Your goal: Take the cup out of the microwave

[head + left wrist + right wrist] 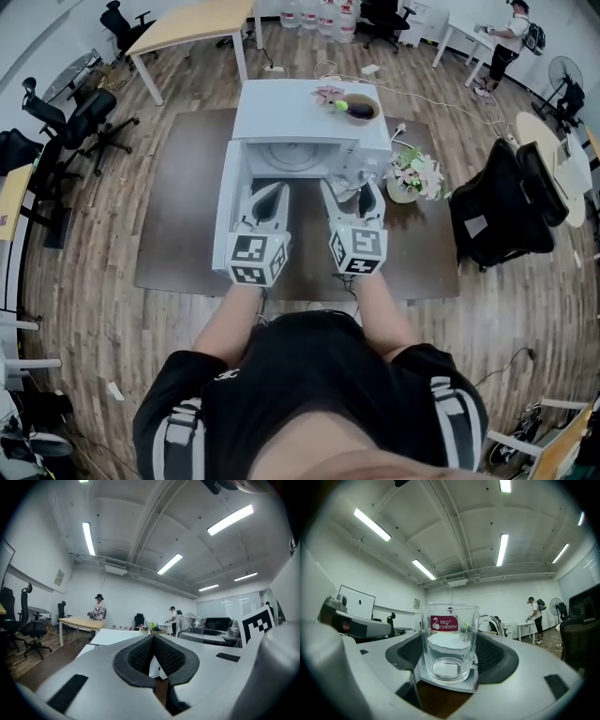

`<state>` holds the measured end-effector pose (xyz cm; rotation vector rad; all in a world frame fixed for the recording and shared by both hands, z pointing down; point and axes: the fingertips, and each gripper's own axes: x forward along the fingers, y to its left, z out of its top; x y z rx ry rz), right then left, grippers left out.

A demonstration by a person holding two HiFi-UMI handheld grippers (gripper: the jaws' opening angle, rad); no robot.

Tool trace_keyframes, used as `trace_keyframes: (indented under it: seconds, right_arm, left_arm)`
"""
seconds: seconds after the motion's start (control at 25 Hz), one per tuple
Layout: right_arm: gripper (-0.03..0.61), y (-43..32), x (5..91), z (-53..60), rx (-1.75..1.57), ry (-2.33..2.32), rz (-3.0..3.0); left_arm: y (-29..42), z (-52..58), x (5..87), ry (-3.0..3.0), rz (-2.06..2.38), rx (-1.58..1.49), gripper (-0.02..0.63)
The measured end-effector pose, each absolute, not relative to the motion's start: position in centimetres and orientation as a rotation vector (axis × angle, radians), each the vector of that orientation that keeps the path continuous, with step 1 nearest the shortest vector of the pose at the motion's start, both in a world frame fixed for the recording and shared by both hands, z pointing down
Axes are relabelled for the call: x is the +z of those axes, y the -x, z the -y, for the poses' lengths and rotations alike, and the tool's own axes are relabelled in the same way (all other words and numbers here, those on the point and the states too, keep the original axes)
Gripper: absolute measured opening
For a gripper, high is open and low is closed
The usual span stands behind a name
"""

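Observation:
A clear glass cup point(449, 641) with a red label stands upright between the pads of my right gripper point(452, 654), which is shut on it. In the head view the right gripper point(361, 190) holds the cup point(362, 180) just in front of the white microwave point(291, 117). The microwave's door point(225, 216) hangs open to the left, and its turntable point(286, 157) shows bare. My left gripper point(270, 192) hovers beside the right one, in front of the cavity. In the left gripper view the left gripper point(153, 638) has its pads together with nothing between them.
On the microwave's top sit a dark bowl point(359, 107) and a small pink flower point(328, 95). A flower pot point(412, 178) stands on the brown table point(178, 216) right of the microwave. A black chair point(502, 211) is to the right. A person point(506, 42) stands far back.

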<state>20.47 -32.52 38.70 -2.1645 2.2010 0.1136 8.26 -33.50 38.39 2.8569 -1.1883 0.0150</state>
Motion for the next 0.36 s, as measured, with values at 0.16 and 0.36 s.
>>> trace_keyframes:
  seconds: [0.16, 0.36]
  right_arm:
    - [0.35, -20.29, 38.75, 32.64, 0.108, 2.147, -2.214]
    - [0.35, -20.31, 39.2, 32.82, 0.098, 2.146, -2.224]
  left_arm:
    - [-8.23, 33.57, 38.19, -2.855, 1.2, 0.014, 0.002]
    - [-8.39, 33.65, 38.19, -2.856, 1.203, 0.02, 0.002]
